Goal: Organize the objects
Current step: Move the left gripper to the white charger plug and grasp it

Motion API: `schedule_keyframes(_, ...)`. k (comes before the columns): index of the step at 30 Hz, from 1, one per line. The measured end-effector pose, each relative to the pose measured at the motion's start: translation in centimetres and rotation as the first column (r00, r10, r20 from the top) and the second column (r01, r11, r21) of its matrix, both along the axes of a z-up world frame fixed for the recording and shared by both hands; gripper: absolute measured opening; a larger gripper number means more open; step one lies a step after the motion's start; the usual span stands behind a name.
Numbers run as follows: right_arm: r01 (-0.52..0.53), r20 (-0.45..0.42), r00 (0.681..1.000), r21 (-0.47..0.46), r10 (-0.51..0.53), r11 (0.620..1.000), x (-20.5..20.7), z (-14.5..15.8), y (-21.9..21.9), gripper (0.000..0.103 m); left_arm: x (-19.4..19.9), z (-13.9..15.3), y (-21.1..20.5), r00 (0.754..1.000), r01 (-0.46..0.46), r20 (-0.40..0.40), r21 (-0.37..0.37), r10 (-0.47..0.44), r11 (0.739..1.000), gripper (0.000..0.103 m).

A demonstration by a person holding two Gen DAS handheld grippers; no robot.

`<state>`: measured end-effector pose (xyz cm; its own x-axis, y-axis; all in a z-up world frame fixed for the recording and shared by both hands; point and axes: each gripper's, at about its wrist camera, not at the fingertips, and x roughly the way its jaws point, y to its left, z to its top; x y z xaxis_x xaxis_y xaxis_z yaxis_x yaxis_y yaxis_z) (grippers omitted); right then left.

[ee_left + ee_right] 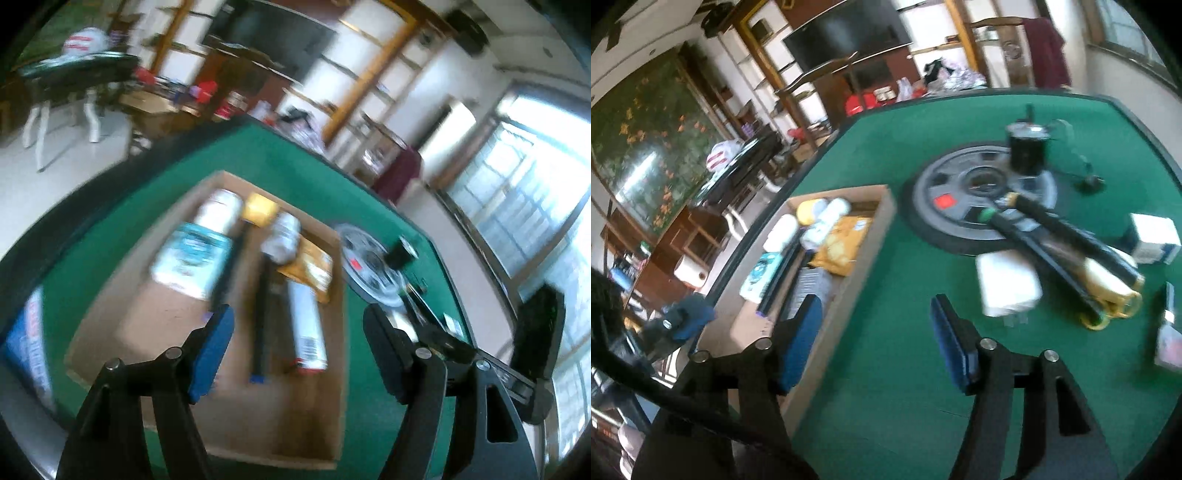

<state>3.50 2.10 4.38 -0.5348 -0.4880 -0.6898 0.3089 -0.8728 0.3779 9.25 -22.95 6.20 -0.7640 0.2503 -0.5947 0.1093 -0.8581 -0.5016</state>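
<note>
The shallow brown cardboard tray [849,280] lay toward the left edge of the green felt tabletop [886,369] and was already partly filled. In it lay a white-and-teal soft pack [192,258], a white cylindrical bottle [219,210], a yellow round-cornered object [260,208], an orange-yellow packet [310,266], a long black stick-shaped item [262,325] and a white tube with a red end [306,332]. Much of the tray's near floor was bare, so there appeared to be room for more.

Toward the middle, both tools were released and grasped nothing: the left tool [299,354] hung over the tray, the right tool [875,343] over bare felt just beside the tray's right wall.

Further right, unsorted things remained: a white flat block [1008,284], two crossed black rolled tubes [1060,240] partly on the grey round centre disc [960,206], a black cylinder [1027,151] on that disc, and a small white box [1154,238] near the right edge. By this showing, the job looked roughly half done.
</note>
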Motion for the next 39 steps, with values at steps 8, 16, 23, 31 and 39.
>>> schedule_keyframes(8, 0.102, 0.012, 0.995, -0.046, -0.102, 0.994, -0.2, -1.0, 4.8, 0.063, 3.3, -0.7, -6.4, 0.972, -0.231, -0.014, 0.086, 0.233, 0.969, 0.066)
schedule_keyframes(16, 0.114, -0.043, 0.992, -0.040, -0.116, 0.993, 0.1, 0.1, 5.6, 0.063, 3.7, -1.6, -6.5, 0.967, -0.252, -0.014, 0.085, 0.254, 0.964, 0.067)
schedule_keyframes(23, 0.102, -0.093, 0.990, -0.017, -0.103, 0.995, -0.5, 1.1, 5.9, 0.063, 3.7, -1.5, -6.1, 0.963, -0.268, 0.001, 0.062, 0.268, 0.962, 0.067)
schedule_keyframes(31, 0.111, -0.125, 0.986, -0.005, -0.110, 0.994, -2.8, 1.5, 7.7, 0.063, 2.9, -1.2, -5.7, 0.955, -0.296, 0.017, 0.036, 0.296, 0.954, 0.067)
schedule_keyframes(39, 0.137, -0.154, 0.979, -0.009, -0.137, 0.991, -4.0, 1.7, 10.1, 0.063, 1.2, -0.6, -3.5, 0.962, -0.272, 0.020, -0.003, 0.272, 0.962, 0.067)
